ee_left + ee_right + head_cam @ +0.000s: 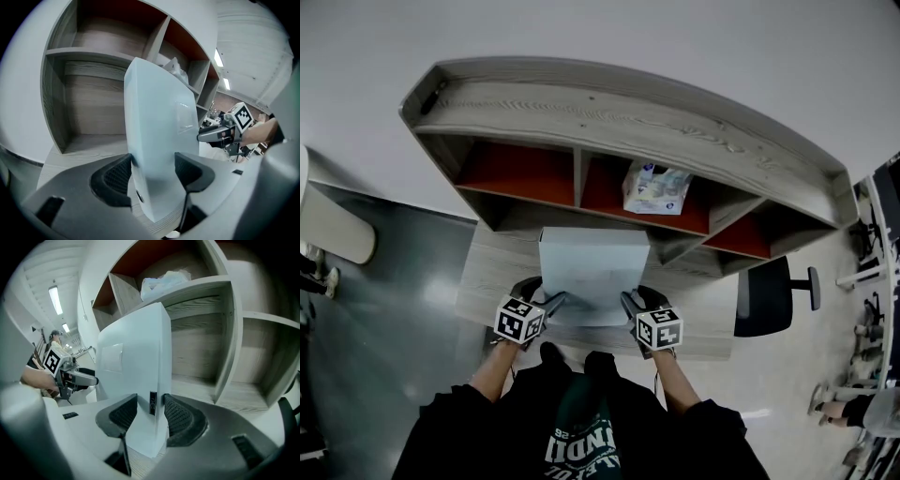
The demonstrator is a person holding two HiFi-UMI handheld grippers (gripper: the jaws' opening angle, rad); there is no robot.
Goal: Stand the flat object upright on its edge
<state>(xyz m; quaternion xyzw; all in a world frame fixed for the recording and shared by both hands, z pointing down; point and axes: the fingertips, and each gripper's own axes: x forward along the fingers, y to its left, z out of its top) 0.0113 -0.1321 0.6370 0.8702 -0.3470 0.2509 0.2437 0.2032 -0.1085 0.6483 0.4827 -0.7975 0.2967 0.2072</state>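
The flat object (593, 272) is a white, thin rectangular case on the wooden desk (487, 286). It is raised steeply, broad face toward me, with its lower edge down by the desk top. My left gripper (551, 302) holds its left edge and my right gripper (628, 300) holds its right edge. In the left gripper view the case (159, 117) fills the gap and both pads (117, 176) press on its faces. The right gripper view shows the case (136, 362) clamped the same way, a small dark slot (153, 402) on its thin edge between the pads (180, 416).
A wooden shelf unit (609, 117) with red-backed compartments stands at the back of the desk. A clear plastic packet (654, 187) lies in its middle compartment. A black office chair (773, 295) stands to the right of the desk, on the floor.
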